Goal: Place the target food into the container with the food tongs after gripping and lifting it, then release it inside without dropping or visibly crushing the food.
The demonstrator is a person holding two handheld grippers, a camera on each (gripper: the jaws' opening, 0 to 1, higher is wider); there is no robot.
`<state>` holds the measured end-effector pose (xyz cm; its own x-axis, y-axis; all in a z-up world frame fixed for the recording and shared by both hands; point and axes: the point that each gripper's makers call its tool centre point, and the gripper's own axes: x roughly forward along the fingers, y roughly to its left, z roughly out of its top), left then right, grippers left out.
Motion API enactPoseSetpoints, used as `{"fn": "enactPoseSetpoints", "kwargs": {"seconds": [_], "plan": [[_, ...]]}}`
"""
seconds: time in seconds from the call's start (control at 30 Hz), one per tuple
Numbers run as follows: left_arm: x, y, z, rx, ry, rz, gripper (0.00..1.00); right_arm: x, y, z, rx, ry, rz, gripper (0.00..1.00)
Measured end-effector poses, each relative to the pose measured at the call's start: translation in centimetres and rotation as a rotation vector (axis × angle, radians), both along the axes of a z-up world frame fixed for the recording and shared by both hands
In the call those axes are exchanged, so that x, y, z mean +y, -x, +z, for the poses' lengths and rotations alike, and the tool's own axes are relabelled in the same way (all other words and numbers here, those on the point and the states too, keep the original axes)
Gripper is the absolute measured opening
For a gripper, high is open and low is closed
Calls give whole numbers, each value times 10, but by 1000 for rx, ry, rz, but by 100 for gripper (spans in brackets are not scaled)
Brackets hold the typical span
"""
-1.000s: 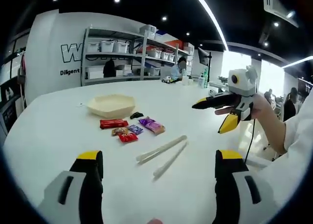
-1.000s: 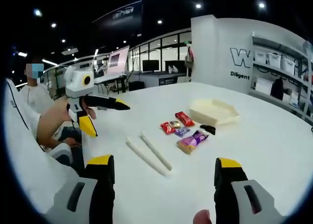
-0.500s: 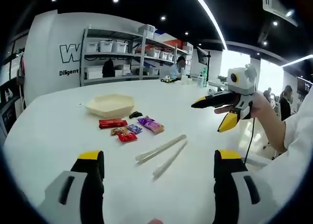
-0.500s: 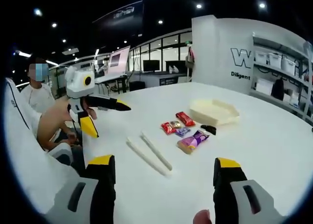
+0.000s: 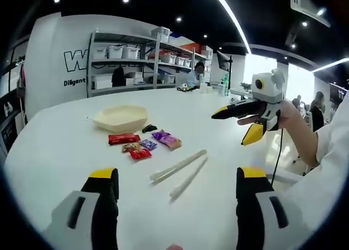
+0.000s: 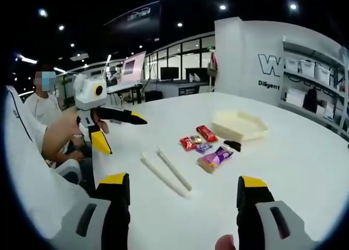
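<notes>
White food tongs (image 5: 180, 171) lie on the white table (image 5: 54, 152), just beyond my left gripper (image 5: 177, 176), which is open with nothing between its jaws. Past the tongs sit several wrapped snacks: a red packet (image 5: 124, 138), a purple packet (image 5: 168, 140) and a small black piece (image 5: 149, 128). Behind them stands a shallow cream container (image 5: 121, 118). The right gripper (image 5: 232, 129) hovers open above the table at the right, held in a hand. In the right gripper view my right gripper (image 6: 182, 182) is open over the tongs (image 6: 166, 171). The snacks (image 6: 207, 146), container (image 6: 240, 124) and open left gripper (image 6: 124, 135) also appear there.
Shelving with white bins (image 5: 142, 59) lines the far wall behind the table. A white sleeve (image 5: 327, 152) crosses the right side. A person (image 6: 41, 113) sits at the table's left edge in the right gripper view. Desks and monitors (image 6: 163, 72) stand beyond.
Almost nothing has changed. Both views shifted very slightly with the hands. Both grippers remain open above the table, and the tongs and snacks have not moved.
</notes>
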<state>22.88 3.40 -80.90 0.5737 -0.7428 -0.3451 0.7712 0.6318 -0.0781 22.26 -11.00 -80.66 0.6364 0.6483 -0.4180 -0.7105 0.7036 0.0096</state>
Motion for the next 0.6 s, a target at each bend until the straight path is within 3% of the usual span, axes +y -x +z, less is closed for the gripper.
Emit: {"fn": "enactPoseSetpoints", "kwargs": {"seconds": [0.6], "plan": [[-9, 3, -8, -12, -31, -63, 75, 1, 1, -4, 8, -3, 19, 74]]}}
